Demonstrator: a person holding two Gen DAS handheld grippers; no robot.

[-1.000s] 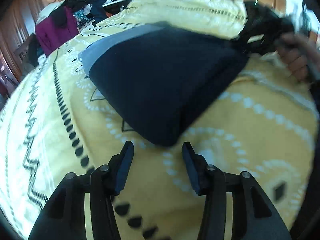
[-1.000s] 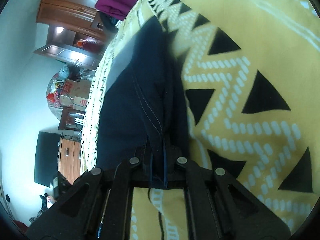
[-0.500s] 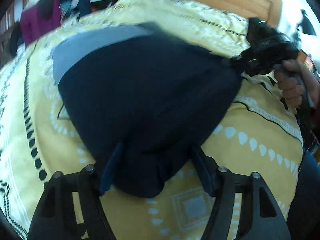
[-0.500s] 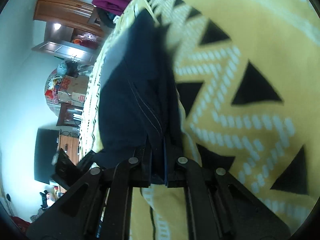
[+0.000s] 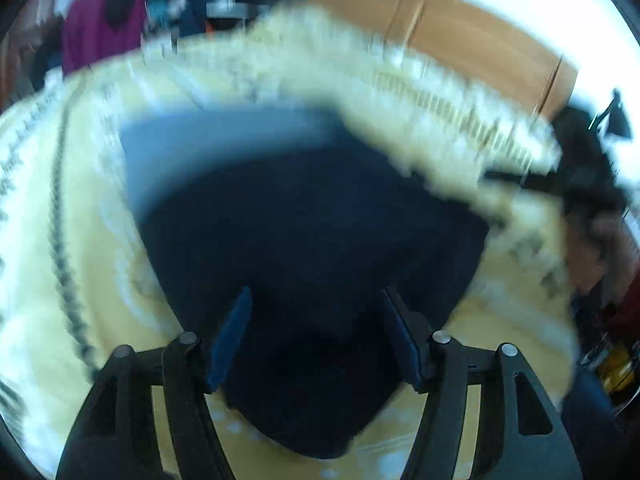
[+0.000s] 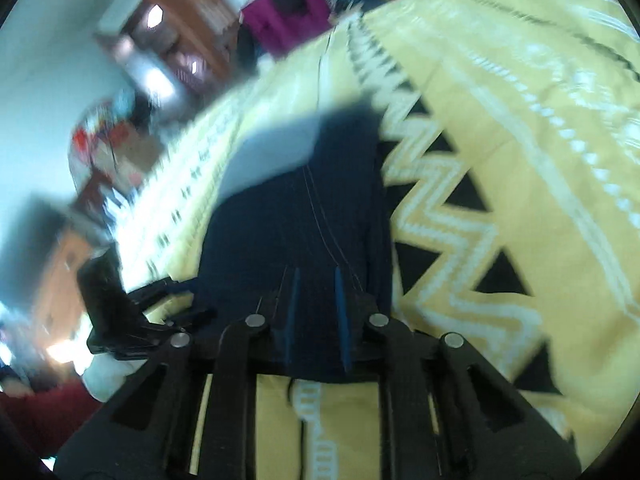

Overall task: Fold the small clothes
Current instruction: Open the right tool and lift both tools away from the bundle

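A dark navy garment [image 5: 312, 216] with a grey band [image 5: 192, 148] lies on the yellow patterned bedspread [image 5: 80, 240]. The left wrist view is blurred by motion. My left gripper [image 5: 316, 340] is open, its blue-padded fingers [image 5: 228, 340] astride the garment's near corner. My right gripper [image 6: 318, 312] is shut on the opposite edge of the navy garment [image 6: 296, 220], with cloth bunched between its narrow fingers [image 6: 342, 320]. Each gripper shows in the other's view: the right gripper [image 5: 580, 184] with a hand at far right, the left gripper [image 6: 116, 312] at the left.
A heap of clothes, one piece purple [image 5: 100, 28], sits at the bed's far end. A wooden headboard [image 5: 460, 44] runs behind the bed. Dark wooden furniture [image 6: 168, 32] and a cluttered corner [image 6: 108, 136] stand beyond the bed's edge.
My left gripper has pushed forward until its open fingers straddle the garment's near corner. The right gripper keeps its hold while its view has swung round.
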